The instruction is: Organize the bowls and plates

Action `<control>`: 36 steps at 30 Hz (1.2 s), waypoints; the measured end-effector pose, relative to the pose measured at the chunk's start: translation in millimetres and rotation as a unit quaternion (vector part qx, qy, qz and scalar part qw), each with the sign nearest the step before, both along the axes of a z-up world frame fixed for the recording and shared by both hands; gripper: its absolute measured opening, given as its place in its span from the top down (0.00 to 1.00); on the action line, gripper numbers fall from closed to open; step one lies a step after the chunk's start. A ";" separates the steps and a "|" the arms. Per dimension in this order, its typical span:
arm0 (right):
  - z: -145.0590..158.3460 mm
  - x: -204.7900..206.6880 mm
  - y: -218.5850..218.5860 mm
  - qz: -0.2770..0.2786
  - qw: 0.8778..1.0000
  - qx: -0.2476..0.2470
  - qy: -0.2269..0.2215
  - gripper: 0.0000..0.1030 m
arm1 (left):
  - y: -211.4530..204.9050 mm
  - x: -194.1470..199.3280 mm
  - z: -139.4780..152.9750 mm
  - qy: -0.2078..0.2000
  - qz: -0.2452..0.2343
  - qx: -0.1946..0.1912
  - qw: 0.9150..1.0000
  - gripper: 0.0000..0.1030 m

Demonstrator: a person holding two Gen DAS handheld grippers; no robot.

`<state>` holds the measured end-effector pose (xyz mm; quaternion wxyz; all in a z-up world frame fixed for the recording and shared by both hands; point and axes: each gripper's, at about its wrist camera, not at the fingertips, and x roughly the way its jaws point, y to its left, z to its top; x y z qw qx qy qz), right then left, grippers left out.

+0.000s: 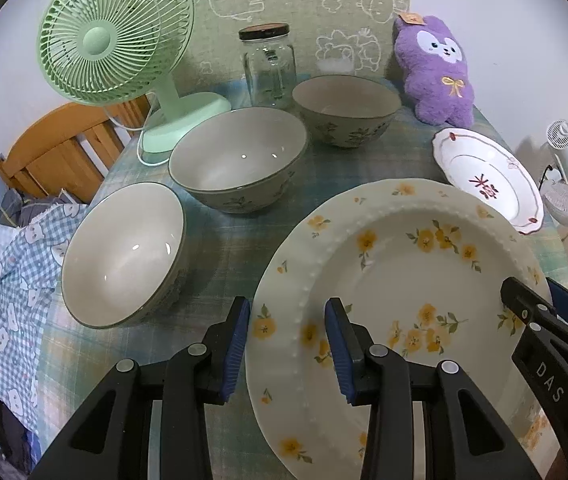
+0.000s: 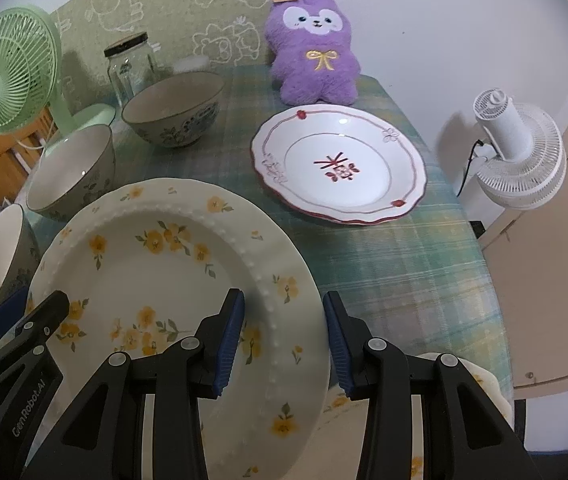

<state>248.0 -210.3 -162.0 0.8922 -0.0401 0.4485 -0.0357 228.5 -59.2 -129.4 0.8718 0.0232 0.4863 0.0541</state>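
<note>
Flowered plate (image 1: 400, 280) between both tongs (rim in each)

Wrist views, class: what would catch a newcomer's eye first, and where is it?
The big yellow-flowered plate fills the foreground, with the left gripper astride its left rim and the right gripper astride its right rim. Behind it, three bowls run in a row toward the green fan at back left. A purple plush sits at the back, with a red-trimmed plate in front of it.
</note>
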 end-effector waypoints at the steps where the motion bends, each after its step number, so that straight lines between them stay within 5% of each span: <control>1: 1.5 -1.5 -1.4 0.000 1.000 0.000 -0.002 0.57 | -1.4 -1.6 1.1 0.000 0.000 -0.002 1.000 0.63; 36: 4.1 -88.2 -101.1 -0.059 0.998 -0.006 -0.004 0.57 | -93.4 -71.7 -2.2 0.006 -0.053 -0.013 0.999 0.63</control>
